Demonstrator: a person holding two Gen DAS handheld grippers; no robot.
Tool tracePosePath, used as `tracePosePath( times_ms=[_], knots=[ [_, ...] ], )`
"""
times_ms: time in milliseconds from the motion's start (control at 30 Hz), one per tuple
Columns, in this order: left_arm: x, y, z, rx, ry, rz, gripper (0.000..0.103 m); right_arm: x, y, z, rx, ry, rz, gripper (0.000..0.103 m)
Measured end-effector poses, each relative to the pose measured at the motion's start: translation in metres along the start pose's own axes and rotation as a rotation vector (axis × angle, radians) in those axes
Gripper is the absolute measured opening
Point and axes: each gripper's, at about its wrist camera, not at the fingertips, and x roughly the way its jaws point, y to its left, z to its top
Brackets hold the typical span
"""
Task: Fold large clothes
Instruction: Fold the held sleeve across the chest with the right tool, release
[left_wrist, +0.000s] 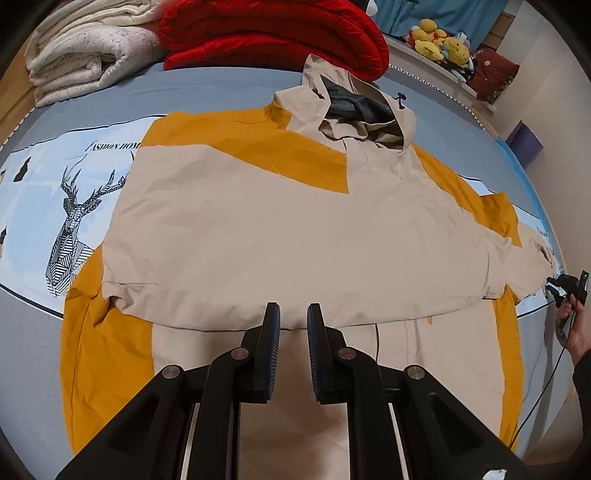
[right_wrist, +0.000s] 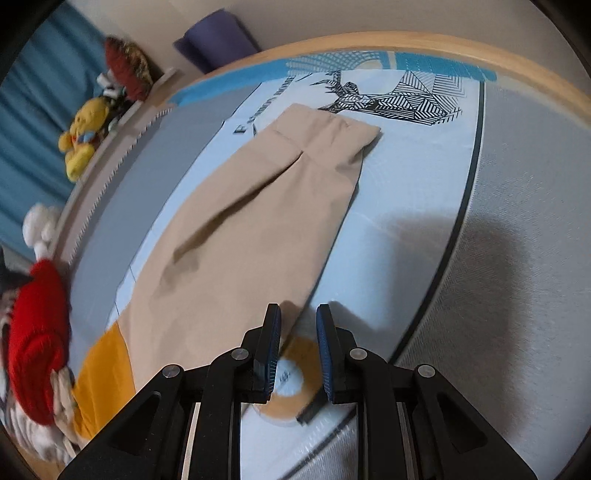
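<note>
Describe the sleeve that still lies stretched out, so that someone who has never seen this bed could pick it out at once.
Start at the bed with the pale sheet, and find the black line-drawn deer near its wooden edge. The sleeve is the long beige strip running from the jacket's mustard shoulder panel to a cuff beside that deer. Unlike the folded jacket body, it lies single and straight.

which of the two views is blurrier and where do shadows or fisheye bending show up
Right wrist view: blurrier, most at the left edge, where the red item and yellow plush toy smear; a broad dark shadow lies on the bedding, and the wooden bed edge bows into an arc. Left wrist view: sharp; the jacket is evenly lit, and the bed sheet curves near the rim.
</note>
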Motion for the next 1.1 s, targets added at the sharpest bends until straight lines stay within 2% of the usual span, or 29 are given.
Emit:
tracePosePath(
  times_ms=[167,200,333,467,567,633,767,900,1000,1100],
  knots=[
    [0.000,-0.001,0.001,0.003,0.002,-0.004,0.013,0.005,0.003,0.006,0.033,-0.017,0.011,0.020],
    [-0.001,0.000,0.001,0.001,-0.001,-0.006,0.013,0.004,0.008,0.007,0.019,-0.026,0.004,0.011],
    [-0.009,0.005,0.005,-0.024,-0.020,-0.019,0.013,-0.019,0.036,0.008,-0.067,-0.111,0.009,0.003],
    [-0.020,0.014,0.010,-0.065,-0.040,-0.043,0.013,-0.050,0.089,-0.002,-0.216,-0.172,-0.003,0.003],
    [-0.032,0.022,0.014,-0.090,-0.059,-0.060,0.013,-0.078,0.136,-0.021,-0.337,-0.201,0.027,0.002],
    [-0.043,0.031,0.017,-0.109,-0.073,-0.069,0.013,-0.099,0.182,-0.044,-0.437,-0.211,0.063,0.002],
    [-0.062,0.053,0.020,-0.160,-0.103,-0.091,0.013,-0.140,0.270,-0.115,-0.629,-0.209,0.169,0.002],
    [-0.078,0.075,0.022,-0.212,-0.121,-0.107,0.013,-0.175,0.358,-0.224,-0.789,-0.119,0.352,0.002],
    [-0.091,0.090,0.023,-0.238,-0.136,-0.125,0.013,-0.184,0.405,-0.301,-0.854,0.002,0.467,0.002],
    [-0.102,0.103,0.025,-0.259,-0.151,-0.139,0.013,-0.179,0.433,-0.375,-0.896,0.149,0.535,0.002]
  ],
)
